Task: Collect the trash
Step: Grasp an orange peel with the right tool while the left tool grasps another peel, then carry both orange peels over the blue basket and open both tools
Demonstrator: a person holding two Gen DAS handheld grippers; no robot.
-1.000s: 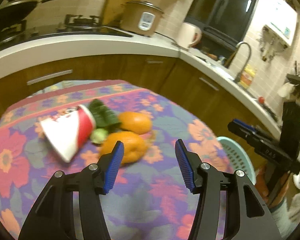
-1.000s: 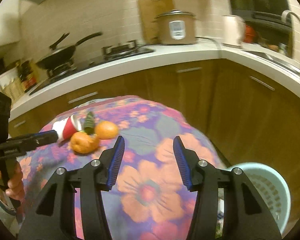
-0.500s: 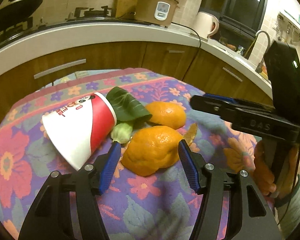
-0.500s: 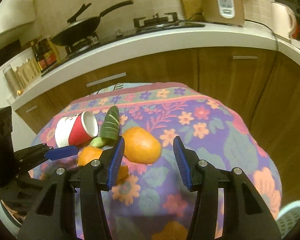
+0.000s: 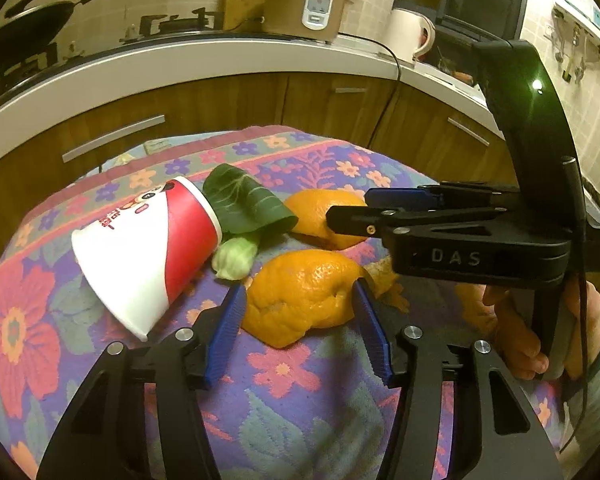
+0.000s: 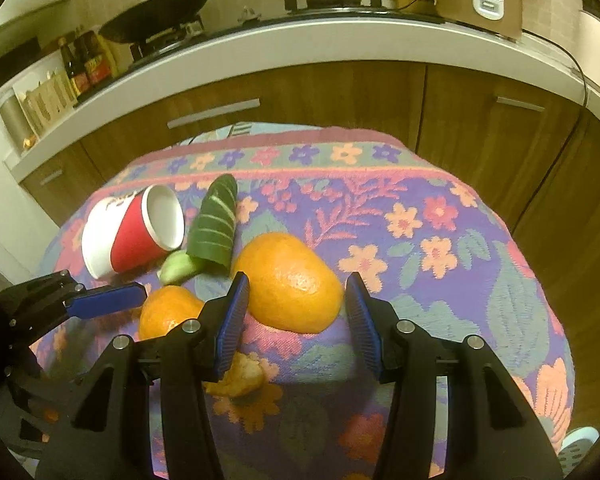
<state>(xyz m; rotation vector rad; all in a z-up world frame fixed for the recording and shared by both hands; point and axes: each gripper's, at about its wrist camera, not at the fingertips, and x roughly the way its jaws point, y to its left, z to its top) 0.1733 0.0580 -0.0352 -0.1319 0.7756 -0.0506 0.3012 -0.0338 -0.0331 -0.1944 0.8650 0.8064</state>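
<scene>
left tool (image 5: 298,322) straddles the near peel (image 5: 306,290), jaws apart; they have just been closing a little, with the peel between them, but the pads flank it without visibly pressing. right tool (image 6: 296,314) stands released around the far peel (image 6: 290,282), with a clear gap on its right side. both peels lie on the flowered surface (image 6: 440,280), beside a tipped cup (image 5: 148,248) and a green leaf (image 5: 244,204); a small scrap (image 6: 240,376) lies under the right tool.

likely failures, as judged:
- the peels are hollow and soft, so a hard squeeze may fold one and let it slip out.
- the tools converge at close quarters, the right tool's fingers lying just beyond the near peel in the left view; lifting together risks a knock.
- the left pad sits near the cup and leaf stub, and may nudge them.
- a low pad may snag the cloth.
</scene>
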